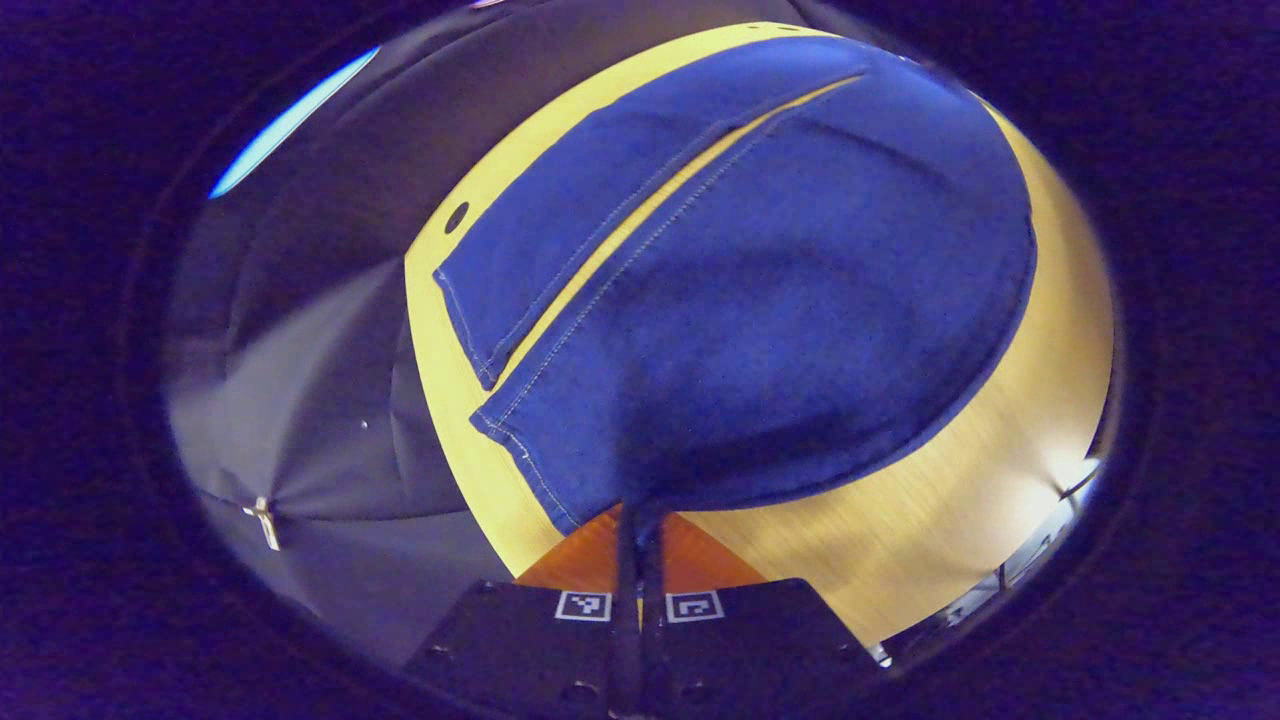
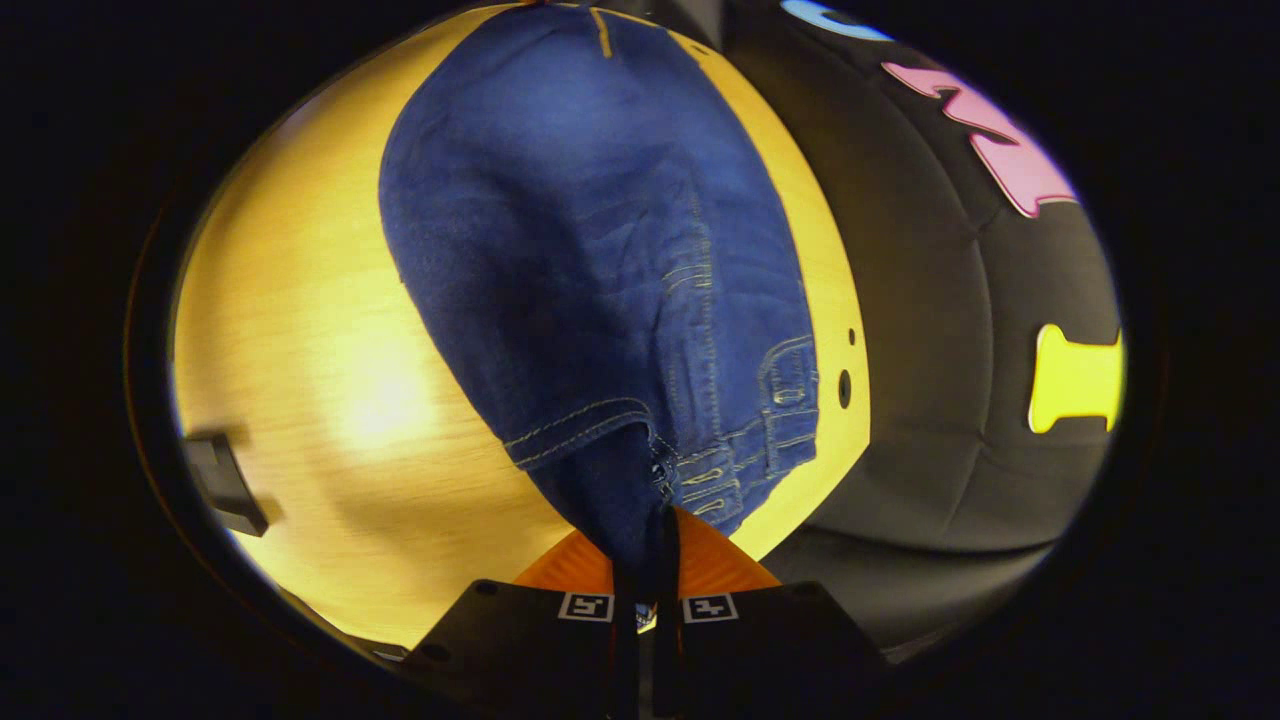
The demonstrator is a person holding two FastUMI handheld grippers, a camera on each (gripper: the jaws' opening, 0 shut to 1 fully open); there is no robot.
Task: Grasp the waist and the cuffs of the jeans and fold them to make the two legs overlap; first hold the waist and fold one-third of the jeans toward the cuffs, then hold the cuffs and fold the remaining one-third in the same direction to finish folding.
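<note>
Wooden table (image 1: pixel 1000 480) under warm light, black cloth wall behind. Jeans (image 1: pixel 760 300) lie on it, legs side by side with a strip of table between them.

Left gripper (image 1: pixel 640 530) is clamped on the near leg's cuff (image 1: pixel 540 460). Right gripper (image 2: pixel 645 560) is clamped on the waist (image 2: pixel 700 470) near the belt loops.

Judged step: first fold, legs not yet overlapped. Next move calls for carrying both pinched ends sideways together, keeping the cloth taut.

No readable brand or writing on the jeans; gripper markers carry patterns only.
</note>
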